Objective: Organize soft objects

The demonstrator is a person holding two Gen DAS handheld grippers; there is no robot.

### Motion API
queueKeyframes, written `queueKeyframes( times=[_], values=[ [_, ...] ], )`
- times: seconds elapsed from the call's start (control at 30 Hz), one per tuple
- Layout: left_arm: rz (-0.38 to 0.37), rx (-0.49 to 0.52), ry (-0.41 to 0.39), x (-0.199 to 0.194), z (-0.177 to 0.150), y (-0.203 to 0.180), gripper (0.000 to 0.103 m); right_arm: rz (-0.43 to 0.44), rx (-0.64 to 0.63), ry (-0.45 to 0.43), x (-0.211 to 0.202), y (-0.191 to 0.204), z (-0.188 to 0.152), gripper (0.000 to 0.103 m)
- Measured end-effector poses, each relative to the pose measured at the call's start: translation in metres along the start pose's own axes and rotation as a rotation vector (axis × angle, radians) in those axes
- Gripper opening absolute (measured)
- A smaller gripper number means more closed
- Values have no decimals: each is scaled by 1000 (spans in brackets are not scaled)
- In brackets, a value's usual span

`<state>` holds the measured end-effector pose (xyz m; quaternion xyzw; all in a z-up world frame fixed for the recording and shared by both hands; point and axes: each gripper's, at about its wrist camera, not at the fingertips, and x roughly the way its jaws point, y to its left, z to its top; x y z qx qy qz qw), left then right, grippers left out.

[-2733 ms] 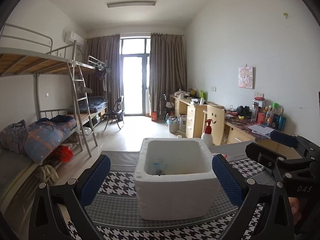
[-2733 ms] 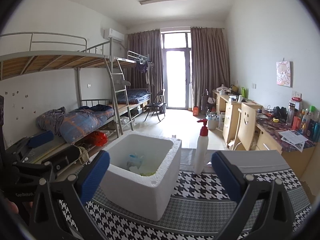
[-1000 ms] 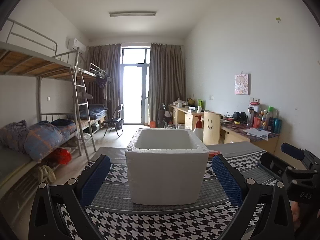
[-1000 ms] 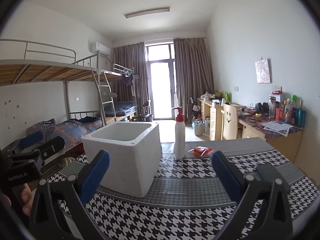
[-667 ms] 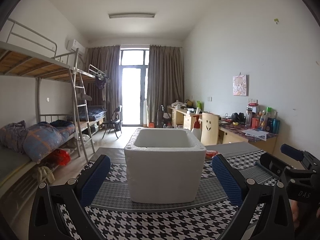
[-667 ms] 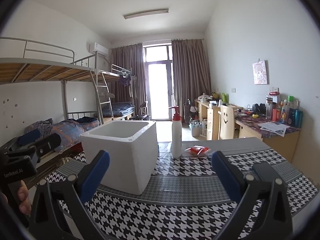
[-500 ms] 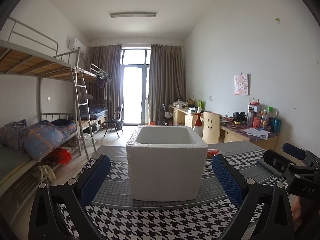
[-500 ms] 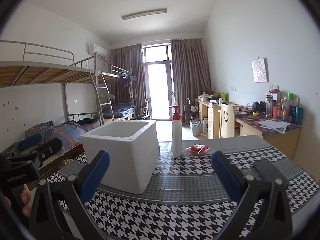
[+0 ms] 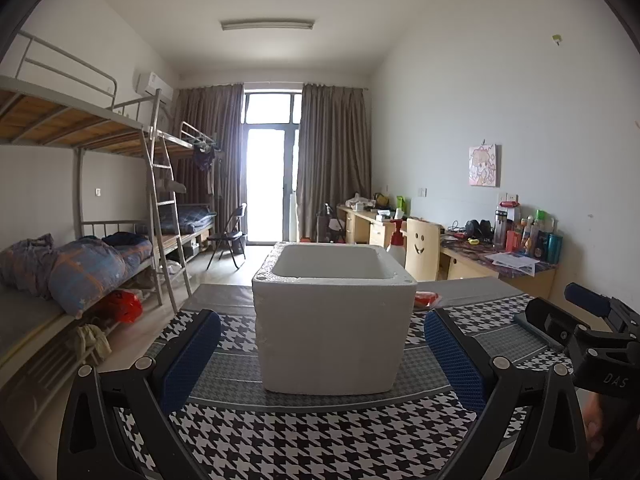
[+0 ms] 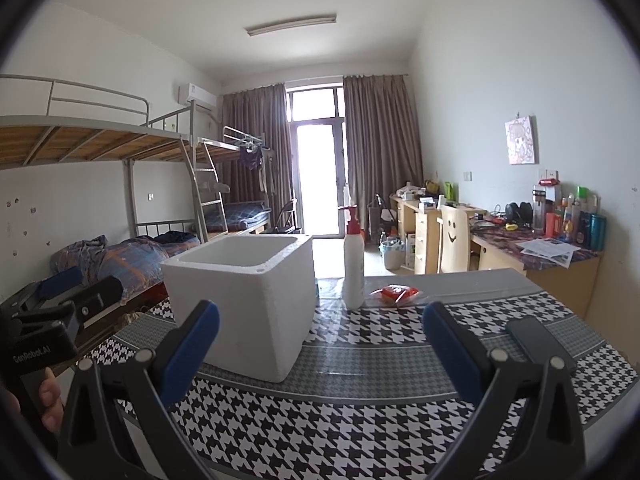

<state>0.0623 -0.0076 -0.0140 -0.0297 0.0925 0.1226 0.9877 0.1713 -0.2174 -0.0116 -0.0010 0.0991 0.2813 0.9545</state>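
A white foam box (image 9: 334, 320) stands on the houndstooth tablecloth (image 9: 312, 436), straight ahead of my left gripper (image 9: 322, 356), which is open and holds nothing. From this low angle the box's inside is hidden. In the right wrist view the same foam box (image 10: 244, 300) sits left of centre, and my right gripper (image 10: 320, 350) is open and empty above the cloth (image 10: 360, 412). A red soft packet (image 10: 394, 293) lies on the cloth behind a white pump bottle (image 10: 354, 264). The red packet (image 9: 427, 300) peeks out at the box's right side.
A dark flat device (image 10: 540, 344) lies on the cloth at the right. Bunk beds (image 9: 80, 248) with bedding line the left wall, and desks (image 10: 540, 256) with bottles and papers line the right wall. A hand (image 10: 50, 396) holds the other gripper's handle at the left edge.
Both grippers have come down from above the box to near table height, so the things inside the box are no longer seen. The fingers stayed open throughout.
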Motion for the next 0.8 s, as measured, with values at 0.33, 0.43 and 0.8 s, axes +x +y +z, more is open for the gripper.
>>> queueKeyframes(
  times=[0.33, 0.43, 0.8],
  values=[
    [-6, 6, 9, 1, 0, -3, 102, 7, -7, 6, 1, 2, 1, 103],
    [-4, 8, 9, 2, 0, -3, 102, 11, -10, 4, 0, 3, 1, 103],
    [-12, 42, 19, 0, -4, -8, 102, 9, -19, 8, 2, 3, 0, 103]
  ],
)
